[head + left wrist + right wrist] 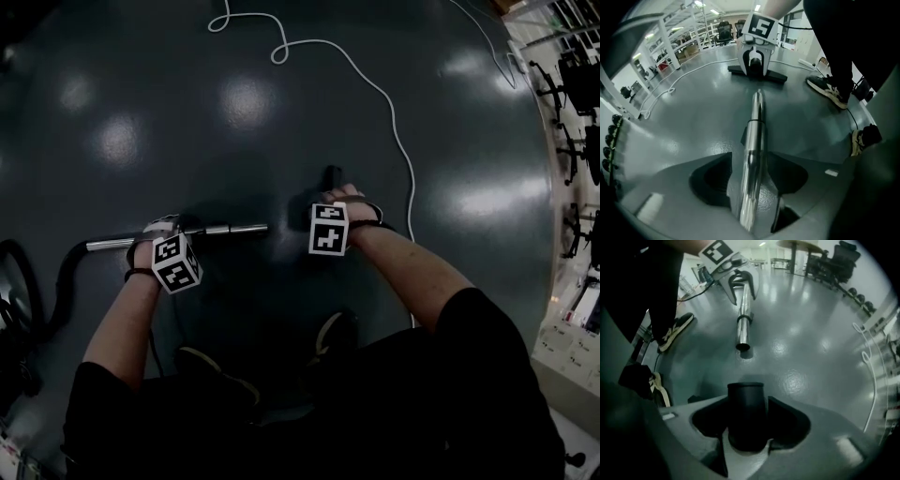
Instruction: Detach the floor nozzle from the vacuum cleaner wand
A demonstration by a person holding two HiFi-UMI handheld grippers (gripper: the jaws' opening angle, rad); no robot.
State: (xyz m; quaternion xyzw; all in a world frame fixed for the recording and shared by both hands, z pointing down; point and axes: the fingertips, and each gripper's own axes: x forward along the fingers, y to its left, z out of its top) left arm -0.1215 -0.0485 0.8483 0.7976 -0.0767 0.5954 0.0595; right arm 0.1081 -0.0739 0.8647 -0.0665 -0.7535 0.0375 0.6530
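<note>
Wand (178, 234) lies flat on the dark floor (281, 103), already apart from the floor nozzle (746, 413). Bare floor shows between the wand's open tube end and the nozzle's black neck, which sits just off that end and roughly in line with it. Left gripper (752, 187) points steeply down over the wand's mid-length. Its jaws are spread and the chrome tube runs between them with a gap on either side, so it isn't pinched. Right gripper (746, 432) stands over the nozzle, past the wand's open end, jaws parted around the neck. The neck fills most of the gap, and the pads don't appear to press on it. Nozzle's flat base rests on the floor, crosswise to the wand. Black hose (64, 277) curves off the wand's other end. White cable (392, 117) snakes over the floor on the wand's far side from the person; shoes (335, 330) are on its near side.
</note>
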